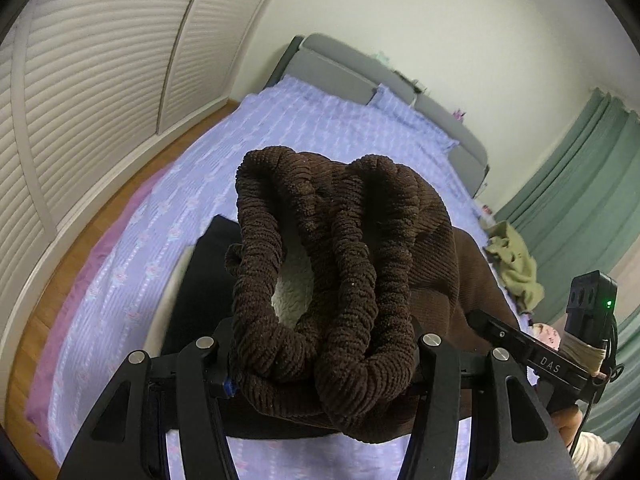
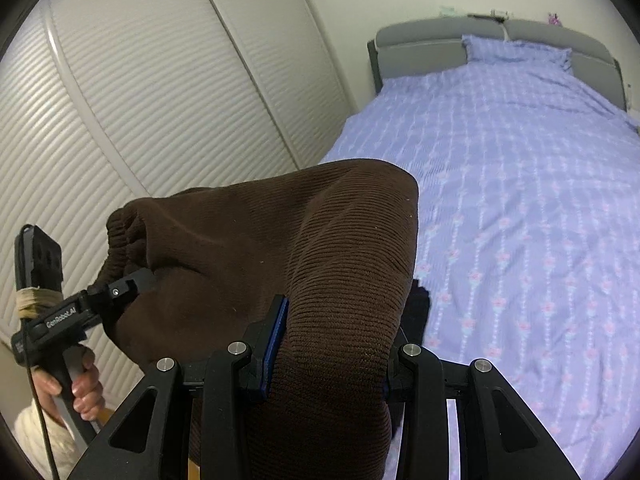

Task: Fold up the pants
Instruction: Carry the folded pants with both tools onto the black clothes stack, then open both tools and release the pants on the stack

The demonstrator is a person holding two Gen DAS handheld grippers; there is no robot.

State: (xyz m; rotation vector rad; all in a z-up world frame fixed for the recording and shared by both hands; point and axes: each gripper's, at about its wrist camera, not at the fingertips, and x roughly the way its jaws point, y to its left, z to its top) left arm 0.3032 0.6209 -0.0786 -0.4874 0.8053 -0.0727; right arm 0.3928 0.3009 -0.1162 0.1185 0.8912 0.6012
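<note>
Above the lavender bedspread [image 2: 520,184], the brown corduroy pants [image 1: 340,248] hang in the air, bunched — the left gripper [image 1: 320,364] is clamped on the gathered elastic waistband [image 1: 256,280], the right gripper [image 2: 332,344] is clamped on a thick fold of fabric. No tidy fold shows yet; by my reading, laying them flat and folding both remain.

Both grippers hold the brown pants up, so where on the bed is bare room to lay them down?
The bedspread is bare from the pants up to the pillow, across to the closet-side edge. Crowded spots: a dark folded item under the left gripper, and an olive garment near the green curtain, beside the right gripper.
</note>
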